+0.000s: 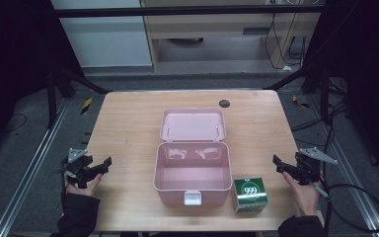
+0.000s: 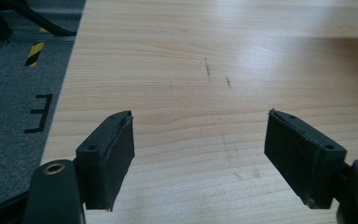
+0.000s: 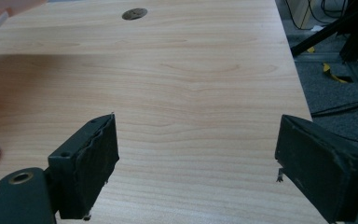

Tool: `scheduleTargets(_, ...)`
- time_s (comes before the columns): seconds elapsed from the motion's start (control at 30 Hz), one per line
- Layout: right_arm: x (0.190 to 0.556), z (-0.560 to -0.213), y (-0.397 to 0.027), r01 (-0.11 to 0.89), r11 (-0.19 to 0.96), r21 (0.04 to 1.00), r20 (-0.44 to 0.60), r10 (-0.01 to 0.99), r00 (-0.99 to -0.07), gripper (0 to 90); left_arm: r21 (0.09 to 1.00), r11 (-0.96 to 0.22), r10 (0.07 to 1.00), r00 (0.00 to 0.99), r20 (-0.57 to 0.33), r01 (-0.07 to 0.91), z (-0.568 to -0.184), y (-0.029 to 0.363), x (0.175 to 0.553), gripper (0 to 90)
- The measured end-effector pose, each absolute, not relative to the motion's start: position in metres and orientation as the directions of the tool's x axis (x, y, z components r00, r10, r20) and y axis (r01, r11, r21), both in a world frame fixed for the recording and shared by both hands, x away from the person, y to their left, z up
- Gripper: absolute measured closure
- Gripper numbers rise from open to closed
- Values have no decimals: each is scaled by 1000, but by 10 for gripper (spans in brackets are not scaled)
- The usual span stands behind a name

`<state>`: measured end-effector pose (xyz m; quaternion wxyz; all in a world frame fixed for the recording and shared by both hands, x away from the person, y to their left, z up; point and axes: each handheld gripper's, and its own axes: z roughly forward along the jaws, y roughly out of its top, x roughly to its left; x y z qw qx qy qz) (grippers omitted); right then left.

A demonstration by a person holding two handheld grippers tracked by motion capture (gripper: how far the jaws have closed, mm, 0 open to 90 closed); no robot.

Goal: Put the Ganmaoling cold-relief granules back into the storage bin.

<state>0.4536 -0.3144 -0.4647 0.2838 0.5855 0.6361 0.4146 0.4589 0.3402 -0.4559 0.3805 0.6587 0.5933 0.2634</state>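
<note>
A pink plastic box (image 1: 192,170) stands in the middle of the wooden table (image 1: 128,118), its lid (image 1: 193,125) thrown back flat behind it and its inside bare. A small green carton marked 999 (image 1: 250,194) sits just right of the box near the front edge. My left gripper (image 1: 104,164) is held open at the table's left edge, well left of the box; its jaws stand wide apart over bare wood (image 2: 200,140). My right gripper (image 1: 278,163) is open at the right edge, right of the carton, jaws wide over bare wood (image 3: 196,154).
A dark round grommet (image 1: 224,103) sits near the table's far edge, also the grommet (image 3: 134,13) ahead of the right jaws. Grey floor with metal rails (image 1: 34,163) flanks the table. Cables (image 1: 355,197) trail on the right floor.
</note>
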Motion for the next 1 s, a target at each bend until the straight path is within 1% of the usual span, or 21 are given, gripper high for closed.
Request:
scheduleTargets(0.1, 453, -458, -314, 494, -13, 869, 121, 975, -188, 152, 815, -6, 982, 159, -106, 580, -456, 341, 458, 244)
scheduleTargets(0.27, 454, -443, -311, 466, 2, 885, 123, 964, -237, 164, 804, -33, 983, 165, -81, 594, -458, 340, 458, 246)
scheduleTargets(0.37, 454, -434, -310, 452, 35, 891, 95, 960, -262, 165, 801, -39, 982, 170, -79, 597, -459, 339, 459, 251)
scheduleTargets(0.43, 455, -427, -309, 454, 46, 890, 95, 954, -283, 164, 798, -41, 982, 172, -80, 601, -459, 339, 459, 257)
scheduleTargets(0.67, 459, -402, -305, 434, 130, 891, 30, 939, -344, 154, 791, -50, 981, 180, -77, 609, -461, 338, 461, 261)
scheduleTargets(0.8, 461, -389, -302, 429, 157, 890, 25, 921, -389, 153, 788, -56, 980, 186, -76, 613, -462, 338, 461, 263)
scheduleTargets(1.0, 465, -371, -293, 421, 251, 872, -29, 884, -466, 140, 785, -67, 978, 195, -70, 616, -463, 336, 462, 275)
